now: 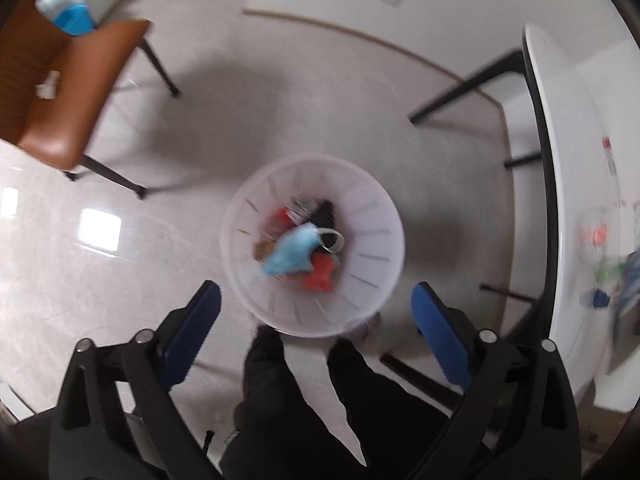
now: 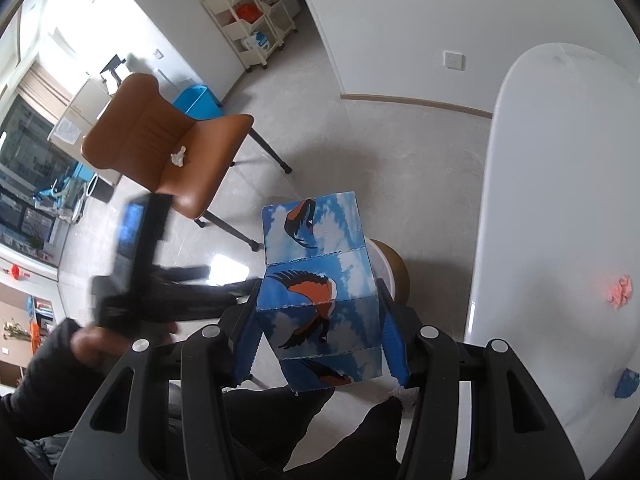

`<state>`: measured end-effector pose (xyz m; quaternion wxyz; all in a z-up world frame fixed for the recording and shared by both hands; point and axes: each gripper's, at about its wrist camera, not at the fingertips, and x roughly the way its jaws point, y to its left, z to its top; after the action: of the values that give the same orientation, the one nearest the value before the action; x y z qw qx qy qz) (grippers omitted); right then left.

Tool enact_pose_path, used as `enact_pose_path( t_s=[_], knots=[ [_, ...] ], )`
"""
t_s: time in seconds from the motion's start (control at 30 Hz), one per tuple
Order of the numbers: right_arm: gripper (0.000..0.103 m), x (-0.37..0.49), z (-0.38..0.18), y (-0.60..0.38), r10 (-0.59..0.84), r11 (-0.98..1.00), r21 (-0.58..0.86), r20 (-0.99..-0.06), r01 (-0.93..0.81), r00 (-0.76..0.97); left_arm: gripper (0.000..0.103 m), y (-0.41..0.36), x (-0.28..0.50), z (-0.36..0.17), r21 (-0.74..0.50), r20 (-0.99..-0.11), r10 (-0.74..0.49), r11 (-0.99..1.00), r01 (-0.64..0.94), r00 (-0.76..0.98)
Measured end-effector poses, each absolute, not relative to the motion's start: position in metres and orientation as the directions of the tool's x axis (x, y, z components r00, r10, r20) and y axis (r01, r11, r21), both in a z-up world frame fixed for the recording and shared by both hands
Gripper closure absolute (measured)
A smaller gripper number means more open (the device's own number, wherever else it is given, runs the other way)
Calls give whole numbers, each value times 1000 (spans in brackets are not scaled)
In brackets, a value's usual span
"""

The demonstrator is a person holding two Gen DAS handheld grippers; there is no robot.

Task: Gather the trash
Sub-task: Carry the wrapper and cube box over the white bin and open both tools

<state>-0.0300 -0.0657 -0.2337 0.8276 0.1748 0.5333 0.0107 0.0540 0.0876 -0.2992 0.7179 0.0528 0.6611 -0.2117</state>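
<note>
Several scraps, a blue face mask [image 1: 291,255] among them, already fill the white wastebasket [image 1: 384,204]. Above it, the left hand-held gripper [image 1: 316,312] gapes empty — the right hand-held gripper [image 2: 320,340] clamps a bird-print box [image 2: 316,300]. Beside the wastebasket, scraps remain on the surface [image 2: 560,200].

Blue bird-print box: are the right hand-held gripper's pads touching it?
Touching. The right wrist view shows the right hand-held gripper with both blue pads pressed against opposite sides of the blue bird-print box, no gap visible.
</note>
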Motion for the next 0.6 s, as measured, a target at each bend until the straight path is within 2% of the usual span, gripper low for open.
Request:
enact_pose_path(
  t_s=[0.17,0.23,0.27,0.33,0.47,0.6],
  knots=[
    [48,-17,-257,-53,231,946,301,-885,119,403,8,123,61,-252,-89,-965,-167,933,348,201],
    [36,-10,-273,-45,240,948,301,-893,108,382,8,131,61,-236,-51,-958,-144,937,347,247],
    [24,-9,-277,-43,241,948,300,-895,106,376,8,133,60,-232,-40,-956,-136,937,346,258],
    [12,-3,-291,-36,230,953,285,-905,106,358,8,138,59,-224,-33,-952,-134,939,342,277],
    [10,4,-308,-28,227,957,272,-920,103,319,8,138,61,-221,-58,-956,-147,943,329,254],
    [10,-1,-298,-33,219,954,272,-920,127,325,8,131,60,-218,-78,-958,-164,938,337,234]
  ],
)
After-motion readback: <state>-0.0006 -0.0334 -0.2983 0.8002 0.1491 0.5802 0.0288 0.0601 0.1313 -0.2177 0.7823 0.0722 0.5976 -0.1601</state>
